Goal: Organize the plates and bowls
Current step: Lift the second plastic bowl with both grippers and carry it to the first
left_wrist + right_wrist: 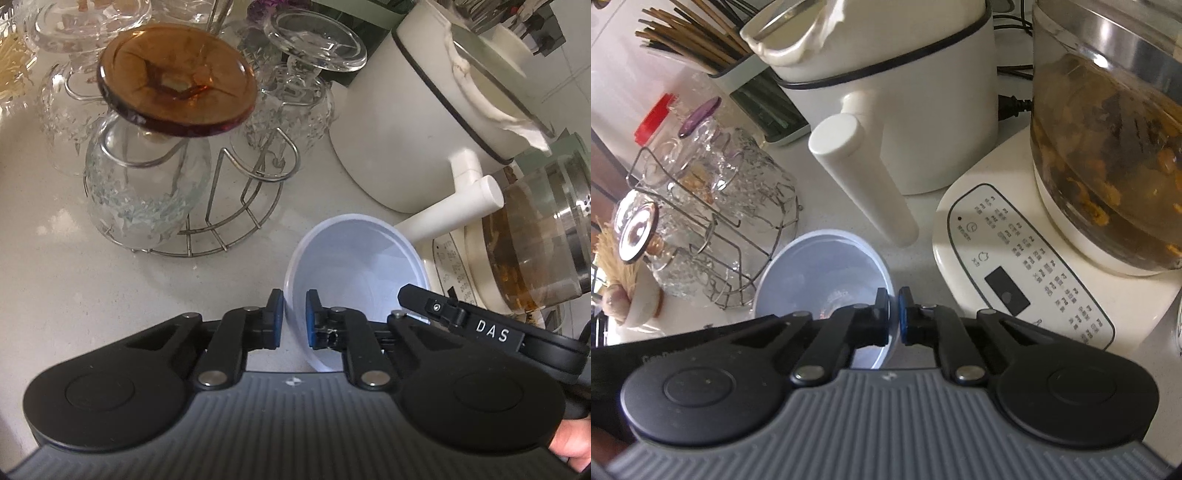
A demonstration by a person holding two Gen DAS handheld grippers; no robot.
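A pale blue plastic bowl [354, 266] is held over the white counter, tilted. My left gripper [294, 319] is shut on its left rim, one pad outside and one inside. My right gripper [893, 317] is shut on the opposite rim of the same bowl [820, 273], and its black finger also shows in the left wrist view [461, 317] at the bowl's right side.
A wire rack [229, 206] with upturned glasses and an amber lid [177, 85] stands left of the bowl. A white pot with a long handle [424, 129] and a glass kettle on a cream base [1034, 280] stand right. Chopsticks in a holder [701, 40] are at the back.
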